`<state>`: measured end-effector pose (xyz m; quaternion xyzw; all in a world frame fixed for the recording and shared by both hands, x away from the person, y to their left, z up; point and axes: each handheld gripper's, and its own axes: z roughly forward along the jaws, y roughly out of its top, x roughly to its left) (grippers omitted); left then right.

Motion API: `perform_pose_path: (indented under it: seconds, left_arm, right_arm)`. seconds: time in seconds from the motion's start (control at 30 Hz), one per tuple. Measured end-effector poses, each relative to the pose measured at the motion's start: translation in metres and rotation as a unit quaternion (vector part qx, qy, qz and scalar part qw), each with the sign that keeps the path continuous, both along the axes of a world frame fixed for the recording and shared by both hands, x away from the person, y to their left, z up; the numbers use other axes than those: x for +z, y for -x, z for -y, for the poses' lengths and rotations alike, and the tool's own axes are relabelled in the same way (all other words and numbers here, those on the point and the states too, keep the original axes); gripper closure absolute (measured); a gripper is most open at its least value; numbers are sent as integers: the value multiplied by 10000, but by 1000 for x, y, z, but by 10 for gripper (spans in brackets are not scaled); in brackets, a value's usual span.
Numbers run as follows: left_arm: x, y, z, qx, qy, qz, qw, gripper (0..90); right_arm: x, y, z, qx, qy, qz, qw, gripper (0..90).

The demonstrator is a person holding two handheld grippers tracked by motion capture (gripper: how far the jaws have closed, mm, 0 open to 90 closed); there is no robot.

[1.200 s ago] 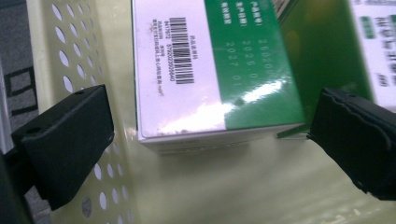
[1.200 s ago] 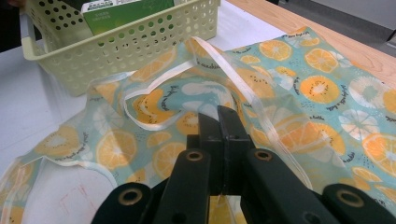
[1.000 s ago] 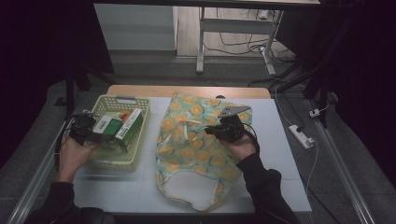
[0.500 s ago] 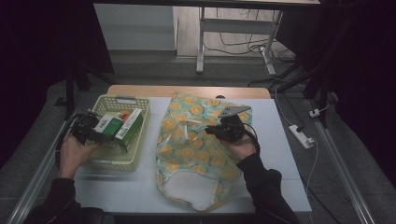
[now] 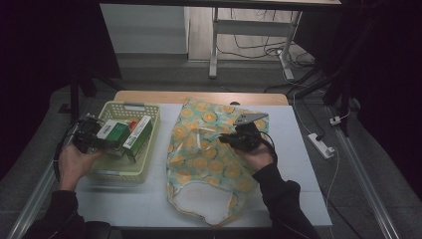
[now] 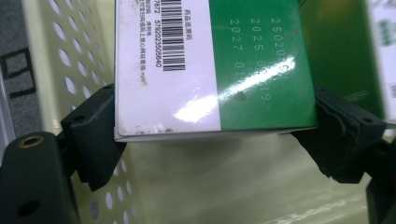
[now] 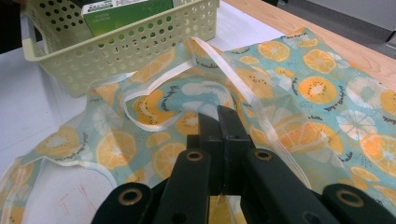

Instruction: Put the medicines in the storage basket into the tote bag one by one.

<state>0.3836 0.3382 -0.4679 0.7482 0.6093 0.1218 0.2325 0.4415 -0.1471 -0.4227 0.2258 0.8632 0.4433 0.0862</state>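
My left gripper (image 5: 106,139) reaches into the pale yellow basket (image 5: 124,174) from its left side. Its jaws have just been closing and now press both sides of a green and white box (image 6: 210,60), which lies between them (image 6: 212,126). In the high view the box (image 5: 115,130) leans in the basket beside a second green box (image 5: 139,132). My right gripper (image 5: 226,139) is shut, its tips (image 7: 223,114) resting on the orange-print bag (image 7: 317,88), which lies flat (image 5: 209,164) on the mat. I cannot tell whether any fabric is pinched.
A white strap (image 7: 261,112) of the bag loops past the right gripper's tips. The basket's perforated wall (image 7: 116,51) stands just beyond the bag. A wooden table edge (image 5: 199,97) runs along the back. A power strip (image 5: 321,144) lies on the floor at right.
The left hand has shifted slightly at the basket, by the green and white box. The right hand and the bag have not moved.
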Motion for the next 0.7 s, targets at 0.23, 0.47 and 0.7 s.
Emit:
perform_pose_path:
  seconds: [0.23, 0.47, 0.7]
  left_arm:
    - [14, 8, -8, 42, 30, 190, 9998, 154]
    - [27, 17, -15, -6, 154, 297, 9994, 154]
    - [42, 27, -15, -102, 136, 457, 9988, 154]
  right_arm:
    - [1, 0, 0, -1, -14, 24, 10000, 896]
    - [1, 0, 1, -14, -33, 22, 10000, 895]
    - [1, 0, 1, -29, -36, 35, 10000, 896]
